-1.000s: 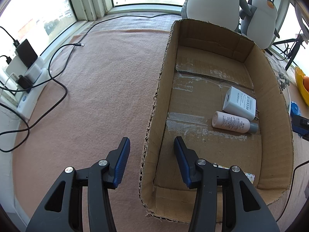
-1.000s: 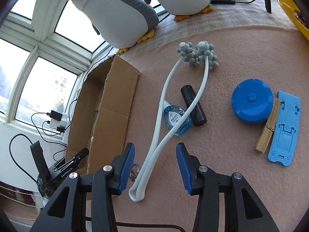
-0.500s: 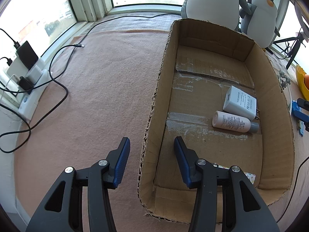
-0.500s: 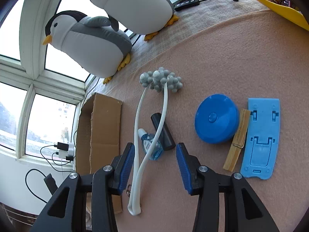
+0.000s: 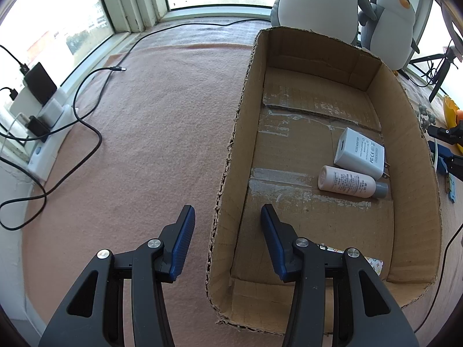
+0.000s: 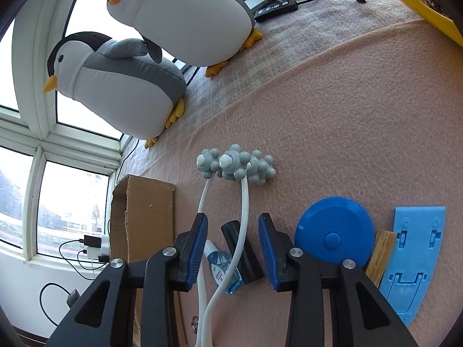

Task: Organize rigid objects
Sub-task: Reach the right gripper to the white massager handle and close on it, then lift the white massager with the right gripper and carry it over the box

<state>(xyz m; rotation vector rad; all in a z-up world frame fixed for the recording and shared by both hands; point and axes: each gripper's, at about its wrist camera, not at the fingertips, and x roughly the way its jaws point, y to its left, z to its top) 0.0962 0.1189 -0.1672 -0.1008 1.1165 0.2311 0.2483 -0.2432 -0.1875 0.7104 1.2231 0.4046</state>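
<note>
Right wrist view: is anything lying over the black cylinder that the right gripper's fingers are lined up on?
Yes. The white arm of the massager crosses over the black cylinder between the open fingers of the right gripper, which have just been closing. A small clear bottle lies against the cylinder's left side. Nothing is gripped.

From my left camera, the cardboard box (image 5: pixel 324 173) sits at one o'clock on the carpet (image 5: pixel 150 150); inside it the charger (image 5: pixel 360 151) lies just behind the bottle (image 5: pixel 350 185). From my right camera, the massager (image 6: pixel 228 217) runs toward twelve, crossing the cylinder (image 6: pixel 246 256); the disc (image 6: pixel 334 234) lies at two o'clock.
</note>
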